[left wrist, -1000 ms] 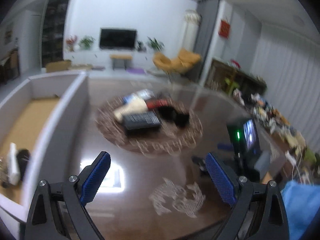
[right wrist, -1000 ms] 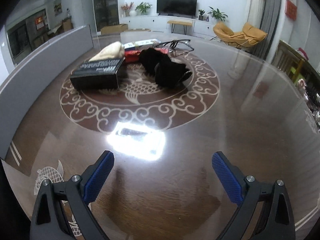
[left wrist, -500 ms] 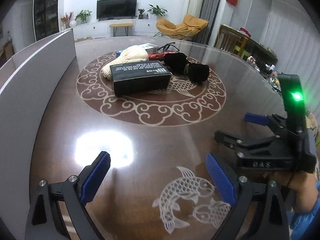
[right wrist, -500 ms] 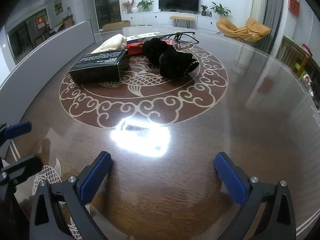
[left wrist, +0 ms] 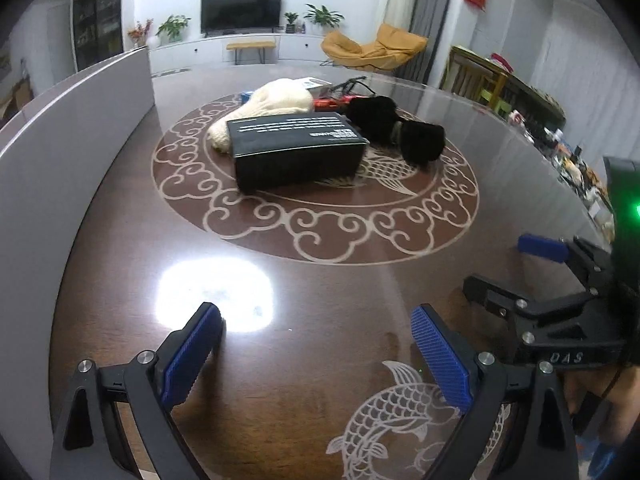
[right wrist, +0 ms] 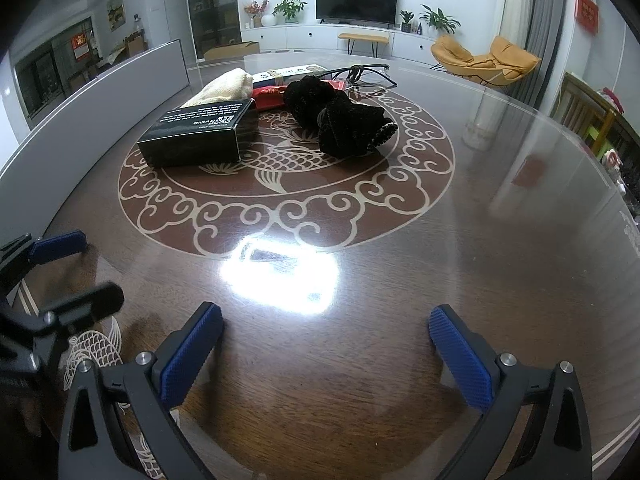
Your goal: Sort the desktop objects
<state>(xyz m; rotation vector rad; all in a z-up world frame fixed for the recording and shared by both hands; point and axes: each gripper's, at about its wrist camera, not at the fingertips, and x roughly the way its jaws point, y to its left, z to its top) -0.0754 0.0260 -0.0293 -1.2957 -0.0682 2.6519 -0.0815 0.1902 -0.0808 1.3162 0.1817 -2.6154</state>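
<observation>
Tongs, left (left wrist: 316,354) and right (right wrist: 326,354), gape wide, empty; crowded black box (left wrist: 296,148) may snag its neighbours if grabbed.

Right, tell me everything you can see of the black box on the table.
The black box is a rectangular carton, seemingly glossy cardboard, closed, with small white print on its top face, too fine to read. It lies flat on the dark wooden table, inside the round scroll-pattern inlay, at the near left of the pile. The cream knitted item sits against its far side; whether they touch is unclear. The black furry item lies apart to its right. Neither gripper is near it.
</observation>
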